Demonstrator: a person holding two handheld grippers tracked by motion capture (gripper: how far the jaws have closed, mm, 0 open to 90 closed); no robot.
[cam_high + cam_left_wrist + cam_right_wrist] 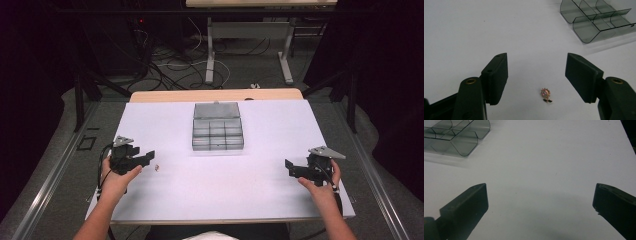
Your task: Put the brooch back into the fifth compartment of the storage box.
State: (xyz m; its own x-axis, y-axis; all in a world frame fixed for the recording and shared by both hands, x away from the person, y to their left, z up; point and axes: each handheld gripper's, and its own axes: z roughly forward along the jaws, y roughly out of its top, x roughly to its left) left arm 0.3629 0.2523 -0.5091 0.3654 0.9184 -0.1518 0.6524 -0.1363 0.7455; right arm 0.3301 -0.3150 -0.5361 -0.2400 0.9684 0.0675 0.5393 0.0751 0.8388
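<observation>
A small gold and pink flower-shaped trinket (pixel 545 93) lies on the white table top (pixel 260 145), also seen as a speck (pixel 157 168) just right of my left gripper (pixel 148 157). In the left gripper view, my left gripper (pixel 536 72) hovers over the trinket with its jaws apart, one on each side, neither touching it. Near the table's right front, my right gripper (pixel 288 166) is held low; in its own view the right gripper (pixel 540 200) stands wide open over bare table. A clear smoky compartment box (pixel 217 127) with its lid back sits at the table's middle.
The box's near corner shows at the upper right of the left gripper view (pixel 596 22) and at the upper left of the right gripper view (pixel 456 137). Beyond the table's far edge are desk legs (pixel 210 55) and cables on the floor.
</observation>
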